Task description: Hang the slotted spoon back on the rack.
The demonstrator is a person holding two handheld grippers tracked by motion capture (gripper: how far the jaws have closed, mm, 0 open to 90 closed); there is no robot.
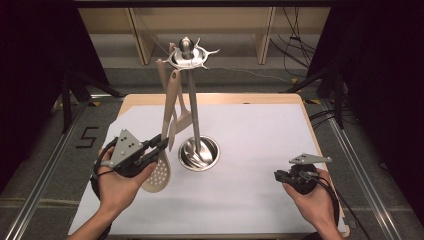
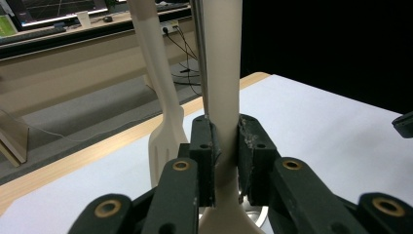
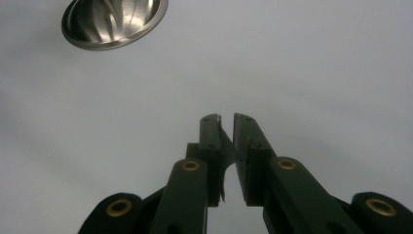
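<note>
My left gripper (image 2: 225,146) pinches the skimmer (image 1: 161,172) handle low down, the skimmer hanging from the rack (image 1: 189,56) beside the spatula (image 2: 163,131). I'd lift straight up to clear the hook, keeping the handle off the pole. My right gripper (image 3: 227,122) rests nearly closed, empty, over the table (image 1: 250,130).

The left gripper (image 1: 161,142) grips the handle of a beige perforated plastic spoon (image 1: 161,172), which hangs from the steel utensil stand (image 1: 192,100) beside a beige slotted spatula (image 1: 181,117). The right gripper (image 1: 278,176) rests well apart on the white table sheet (image 1: 250,130) — nothing between its jaws.
</note>
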